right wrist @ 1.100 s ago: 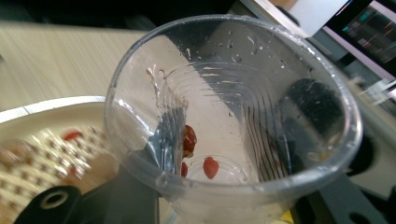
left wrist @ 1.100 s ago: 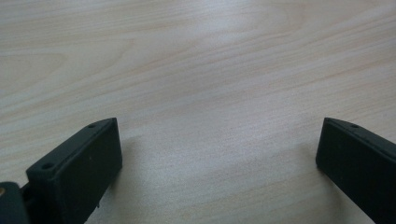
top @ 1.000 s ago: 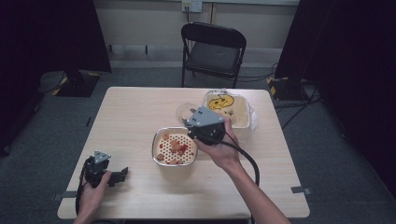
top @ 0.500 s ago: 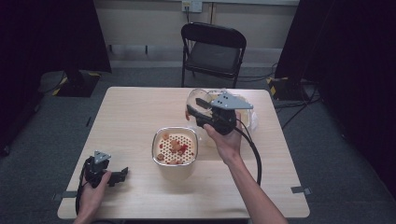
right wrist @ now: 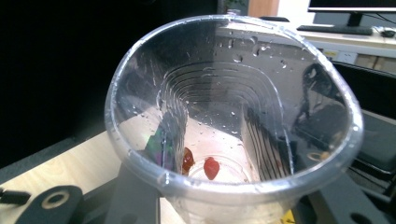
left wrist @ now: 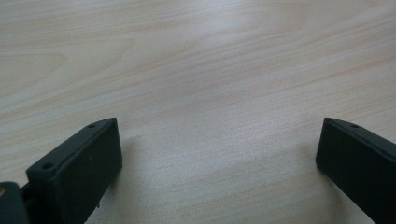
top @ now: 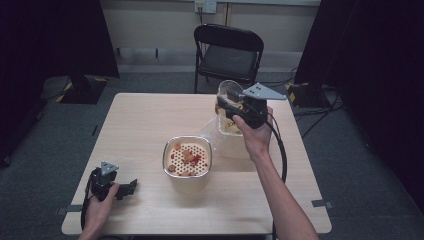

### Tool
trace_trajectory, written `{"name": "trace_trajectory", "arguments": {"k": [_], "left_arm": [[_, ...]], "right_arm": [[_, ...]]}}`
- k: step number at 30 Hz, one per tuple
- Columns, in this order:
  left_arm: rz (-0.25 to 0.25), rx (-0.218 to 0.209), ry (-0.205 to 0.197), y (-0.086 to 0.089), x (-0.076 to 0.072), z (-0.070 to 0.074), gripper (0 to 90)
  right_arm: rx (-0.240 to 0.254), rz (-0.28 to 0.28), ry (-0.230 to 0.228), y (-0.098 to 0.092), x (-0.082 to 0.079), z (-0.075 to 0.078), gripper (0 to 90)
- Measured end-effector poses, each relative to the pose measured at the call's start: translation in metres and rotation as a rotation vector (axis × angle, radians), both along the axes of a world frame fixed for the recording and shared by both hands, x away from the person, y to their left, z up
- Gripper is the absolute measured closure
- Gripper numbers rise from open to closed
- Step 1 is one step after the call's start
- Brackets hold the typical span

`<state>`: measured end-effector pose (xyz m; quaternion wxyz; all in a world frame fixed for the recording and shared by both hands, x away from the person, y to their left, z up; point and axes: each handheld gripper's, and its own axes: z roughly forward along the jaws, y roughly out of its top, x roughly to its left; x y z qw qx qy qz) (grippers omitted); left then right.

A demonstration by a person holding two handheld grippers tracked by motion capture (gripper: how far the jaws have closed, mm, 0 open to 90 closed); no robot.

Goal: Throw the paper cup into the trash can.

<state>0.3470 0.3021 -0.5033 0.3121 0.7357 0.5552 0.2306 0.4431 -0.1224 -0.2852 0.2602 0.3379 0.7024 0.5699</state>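
Counter of pale wood is seen in the high view, with a black folding chair behind its far edge. The right hand-held gripper is held up above the far right part of the counter, and its jaws are closed on a clear plastic cup, which is lifted off the surface and tilted. Near the middle of the counter a white strainer bowl is placed, and small red pieces are lying on its perforated insert. A pale container is standing just beside the bowl, under the raised cup. The left hand-held gripper is rested on the near left corner of the counter, well apart from the bowl, with a hand around its body.

In the left gripper view the left hand-held gripper is seen with its two black jaws set wide apart, and nothing is held between them; bare wood grain lies under them.

In the right gripper view the clear plastic cup is looked into from its rim, and it is squeezed by the jaws at both sides so that its mouth is pressed into an oval. Water drops are spread on its inner wall. Two small red pieces are left at its bottom. The jaws of the right hand-held gripper are partly hidden by the cup.
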Motion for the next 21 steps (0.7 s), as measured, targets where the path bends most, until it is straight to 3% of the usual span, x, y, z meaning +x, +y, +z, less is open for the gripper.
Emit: {"name": "trace_trajectory", "arguments": {"k": [4,17,21], "left_arm": [[-0.001,0.002,0.001,0.0,0.0,0.0,0.0],[-0.001,0.001,0.001,0.0,0.0,0.0,0.0],[-0.001,0.001,0.001,0.0,0.0,0.0,0.0]], "right_arm": [[-0.012,-0.038,0.011,-0.009,0.009,-0.001,57.8],[-0.061,-0.162,0.107,-0.038,0.042,-0.016,55.8],[-0.056,-0.183,0.136,-0.044,0.048,-0.02,51.0]]}}
